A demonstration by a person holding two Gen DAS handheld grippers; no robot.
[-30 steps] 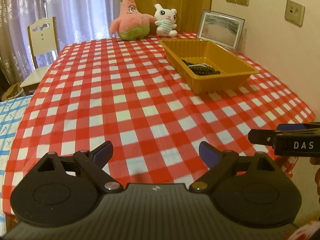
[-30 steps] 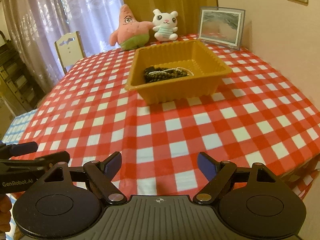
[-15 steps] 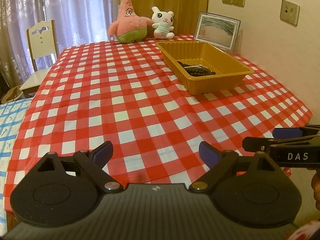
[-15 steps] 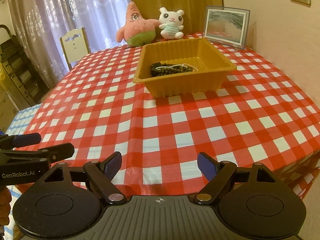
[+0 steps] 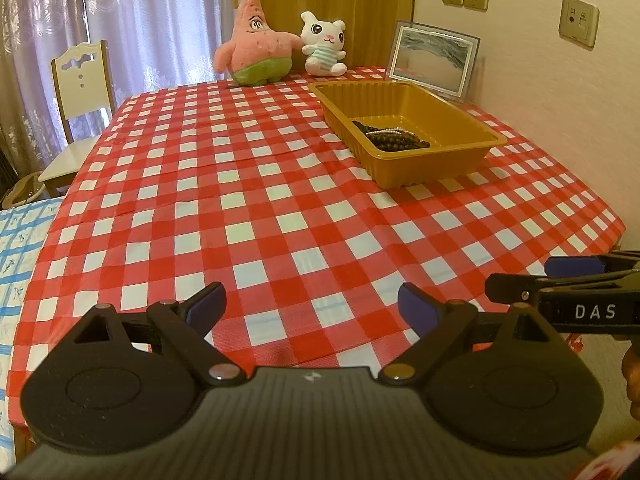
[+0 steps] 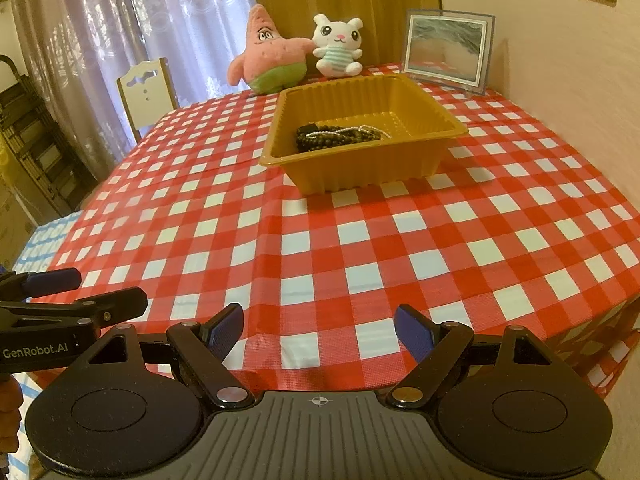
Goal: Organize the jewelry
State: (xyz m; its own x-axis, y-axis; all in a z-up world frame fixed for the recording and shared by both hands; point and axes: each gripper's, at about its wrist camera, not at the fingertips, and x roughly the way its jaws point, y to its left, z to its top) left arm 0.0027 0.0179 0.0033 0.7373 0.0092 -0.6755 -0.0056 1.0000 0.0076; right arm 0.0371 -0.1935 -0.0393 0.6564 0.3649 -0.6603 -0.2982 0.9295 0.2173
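- Left wrist view looks forward and down past its gripper's spread blue-padded fingers (image 5: pixel 206 302), at the near table edge.
- Right wrist view faces likewise, beside it.
- Both share the amber plastic tray (image 5: pixel 436 162) (image 6: pixel 360 172) well ahead.

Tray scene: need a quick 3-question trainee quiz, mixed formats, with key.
1. True or false: the beads lie inside the tray.
2. Multiple choice: what stands nearest the tray's far right corner? A) picture frame B) pink plush C) chair
3. Fill in: the jaws of the left gripper and the right gripper are both ____, with nothing between them.

Key: 1 true; 2 A; 3 open
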